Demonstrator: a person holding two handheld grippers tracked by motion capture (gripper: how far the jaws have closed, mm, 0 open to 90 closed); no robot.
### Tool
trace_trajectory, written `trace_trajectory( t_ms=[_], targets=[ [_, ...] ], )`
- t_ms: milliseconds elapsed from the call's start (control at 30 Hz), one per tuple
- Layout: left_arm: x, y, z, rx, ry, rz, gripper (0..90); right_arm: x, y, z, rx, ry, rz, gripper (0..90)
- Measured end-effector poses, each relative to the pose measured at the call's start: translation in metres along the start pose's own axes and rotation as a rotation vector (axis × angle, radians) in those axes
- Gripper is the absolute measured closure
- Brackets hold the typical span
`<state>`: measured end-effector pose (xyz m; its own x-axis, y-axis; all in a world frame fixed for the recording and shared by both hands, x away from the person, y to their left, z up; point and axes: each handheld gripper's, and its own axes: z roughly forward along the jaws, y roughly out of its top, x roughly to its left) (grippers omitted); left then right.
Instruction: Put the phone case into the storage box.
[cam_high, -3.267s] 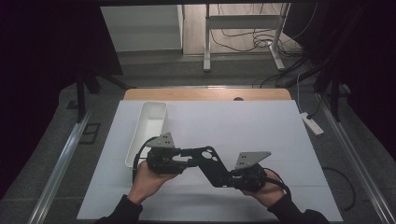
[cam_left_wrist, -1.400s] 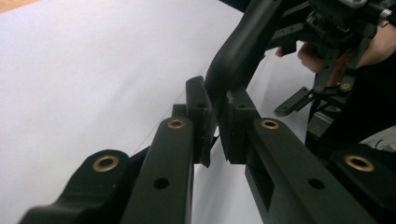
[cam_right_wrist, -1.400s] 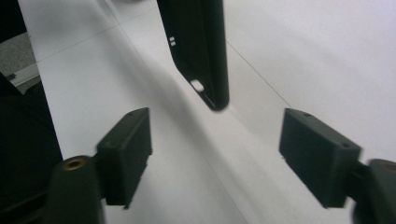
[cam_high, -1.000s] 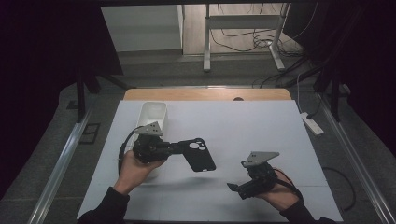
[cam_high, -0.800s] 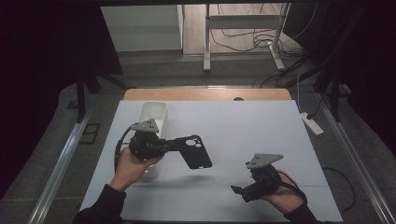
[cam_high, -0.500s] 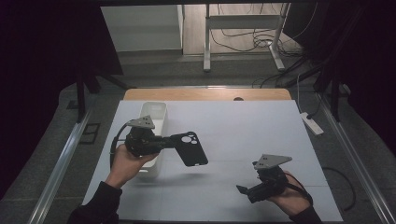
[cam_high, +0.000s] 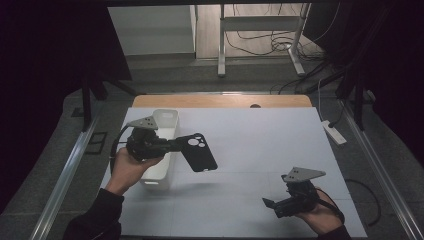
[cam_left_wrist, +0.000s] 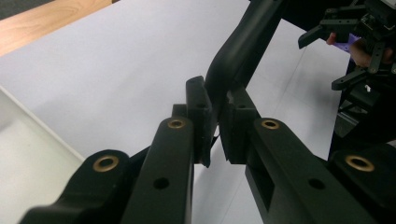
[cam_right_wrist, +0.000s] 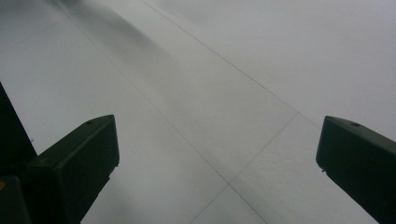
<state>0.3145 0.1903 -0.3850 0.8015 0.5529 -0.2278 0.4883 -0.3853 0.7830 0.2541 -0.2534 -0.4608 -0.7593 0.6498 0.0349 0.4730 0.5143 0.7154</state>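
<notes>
— Left hand-held gripper (cam_high: 172, 145) is pinching the black phone case (cam_high: 199, 153) by its edge, jaws pressed hard on the rim, as the left gripper view is showing.

— And where is the case sitting?

— It is hanging in the air over the table (cam_high: 260, 135), sticking out to the right of the jaws, camera cutout toward the gripper, just beside the white bin (cam_high: 165, 120) at the table's left side. Nothing is supporting its free end.

— What about the other one?

— Right hand-held gripper (cam_high: 270, 206) is resting low at the near right of the table, well apart from the case, jaws spread wide with nothing between them; they have just been opening to their widest. Its own view is looking down at bare white surface between the two pads.

— What is worrying you from here?

— The grip is thin. Only a narrow strip of rim is being clamped, and the case looks soft, already bending away from the pads. A quick swing could be letting it pivot or slide out, dropping it on the table short of the bin.

— Anything else?

— If the bin is the goal, the case's long side could be catching the bin's wall and nudging the light bin sideways.
</notes>
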Motion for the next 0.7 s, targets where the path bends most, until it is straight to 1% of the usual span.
trace_trajectory(
  t_ms=[133,333,500,700],
  targets=[
    [0.002,0.003,-0.004,-0.001,0.007,0.001,83.0,-0.003,-0.004,-0.006,-0.015,-0.010,0.025,0.0],
    [0.006,0.007,-0.010,0.000,0.014,0.003,83.1,-0.007,-0.011,-0.012,-0.019,-0.026,0.036,0.0],
    [0.010,0.012,-0.016,-0.006,0.022,0.002,83.0,-0.010,-0.019,-0.018,-0.002,-0.063,0.054,0.0],
    [0.014,0.018,-0.021,-0.003,0.029,0.007,83.0,-0.010,-0.023,-0.022,0.003,-0.078,0.065,0.0]
  ],
)
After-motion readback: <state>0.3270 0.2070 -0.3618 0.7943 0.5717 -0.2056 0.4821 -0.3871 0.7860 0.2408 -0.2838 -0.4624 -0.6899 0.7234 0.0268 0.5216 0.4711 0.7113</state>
